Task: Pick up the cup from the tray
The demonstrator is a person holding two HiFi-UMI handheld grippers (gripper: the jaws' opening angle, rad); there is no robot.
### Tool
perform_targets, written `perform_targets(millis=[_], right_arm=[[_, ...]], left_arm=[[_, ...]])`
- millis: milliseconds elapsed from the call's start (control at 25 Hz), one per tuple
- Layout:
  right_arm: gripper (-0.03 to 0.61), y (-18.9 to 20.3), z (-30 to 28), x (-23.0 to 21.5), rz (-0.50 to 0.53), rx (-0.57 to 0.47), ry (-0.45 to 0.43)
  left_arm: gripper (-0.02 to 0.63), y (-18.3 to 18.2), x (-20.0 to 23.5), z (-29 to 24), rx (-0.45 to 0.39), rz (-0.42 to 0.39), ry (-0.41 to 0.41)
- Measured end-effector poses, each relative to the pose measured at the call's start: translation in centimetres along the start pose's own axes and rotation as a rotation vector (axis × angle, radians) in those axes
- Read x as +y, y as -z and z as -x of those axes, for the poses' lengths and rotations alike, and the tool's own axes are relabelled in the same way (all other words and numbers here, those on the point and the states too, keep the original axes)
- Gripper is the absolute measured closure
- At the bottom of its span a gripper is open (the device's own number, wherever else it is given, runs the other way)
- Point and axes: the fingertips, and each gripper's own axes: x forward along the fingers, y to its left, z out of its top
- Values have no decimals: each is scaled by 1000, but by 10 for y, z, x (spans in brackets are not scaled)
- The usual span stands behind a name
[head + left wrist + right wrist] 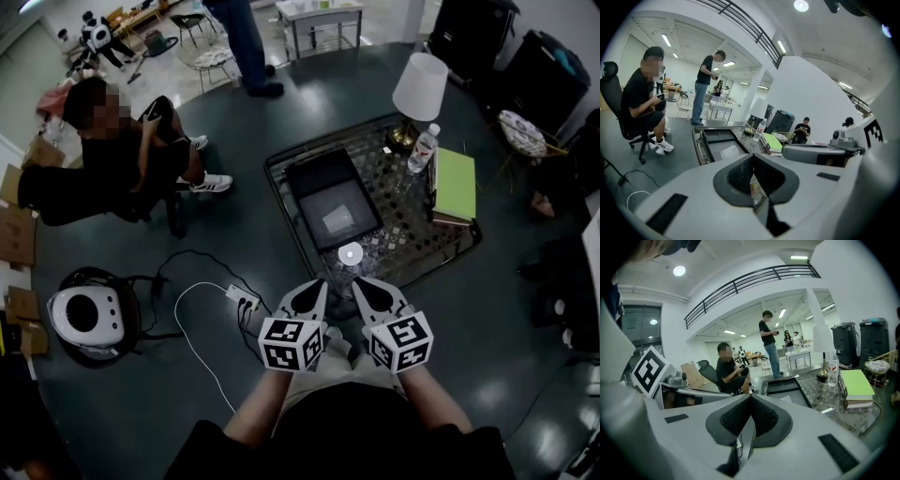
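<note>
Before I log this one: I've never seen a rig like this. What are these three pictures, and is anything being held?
There is no robot arm here. A person holds a tool in each hand, each with two jaws and a marker cube. The head view comes from a camera on the person's head, looking steeply down. It shows the left gripper and right gripper close together at the near edge of a glass table. The left gripper view and the right gripper view come from cameras riding on the grippers, looking along their jaws. Both pairs of jaws are closed, with nothing between them. On the table are a black tray with a clear cup in it, a lamp, a water bottle and a green book.
</note>
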Motion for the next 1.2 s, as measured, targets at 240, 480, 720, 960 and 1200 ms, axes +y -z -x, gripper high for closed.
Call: perform_targets(millis=[240,480,720,960,1200], right_arm=[[568,0,-5,-18,-34,11,40],[568,2,-16,-42,-52,30,51],[568,0,-40,-61,-43,67,13],[568,-3,-62,-77,-47,91,-23],[568,-2,-81,-93,-63,116,-48]], left_arm=[[603,6,15,-22,46,-8,10],[603,8,24,-48,77,-3,1],[603,8,35,-78,128,-34,-14],[601,7,44,-115,223,-130,39],[552,10,67,-156,353,-331,70]])
